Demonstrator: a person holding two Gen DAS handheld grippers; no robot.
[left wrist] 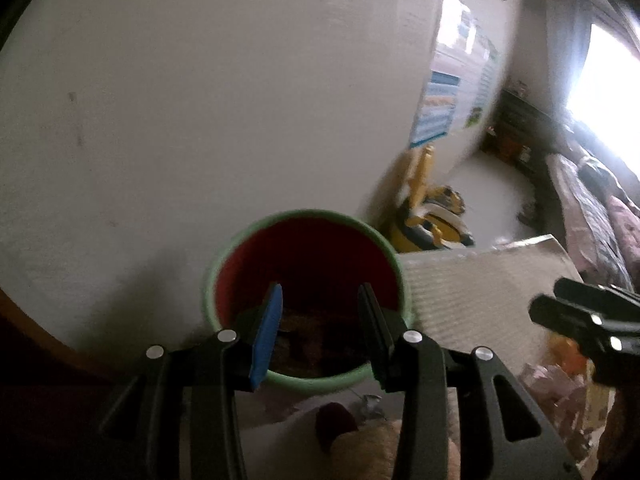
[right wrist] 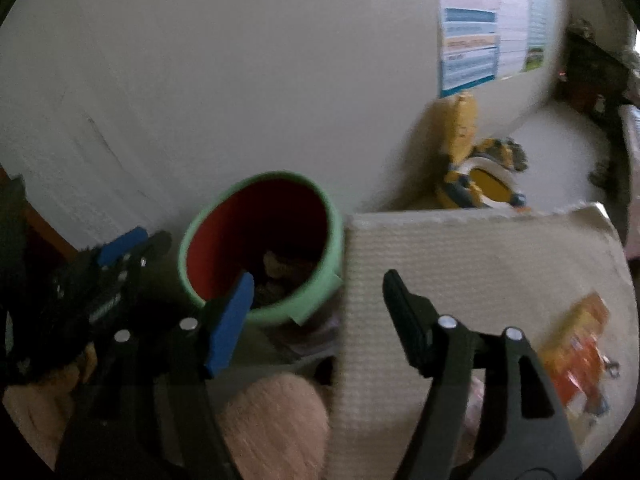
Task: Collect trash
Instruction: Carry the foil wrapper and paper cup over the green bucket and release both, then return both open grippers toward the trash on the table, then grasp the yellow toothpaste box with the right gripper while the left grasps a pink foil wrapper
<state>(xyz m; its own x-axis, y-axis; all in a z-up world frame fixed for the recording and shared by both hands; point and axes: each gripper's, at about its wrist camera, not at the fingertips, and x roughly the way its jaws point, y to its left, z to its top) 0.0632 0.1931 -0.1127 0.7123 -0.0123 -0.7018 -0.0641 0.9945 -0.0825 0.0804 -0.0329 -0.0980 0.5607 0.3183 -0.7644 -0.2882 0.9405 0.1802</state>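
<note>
**Both tools open above the bin's rim**

The left tool hangs over the green-rimmed bin, its jaws partly apart and empty. Brown trash lies inside. Bare wall backs the bin. The right tool gapes wider, empty, straddling the bin's right edge and the white woven sack touching it.

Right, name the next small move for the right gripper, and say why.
Probably swing the right gripper toward the orange wrapper lying on the white mat. Its jaws are open and empty, the bin already holds scraps, and that wrapper looks like the nearest loose trash.
</note>
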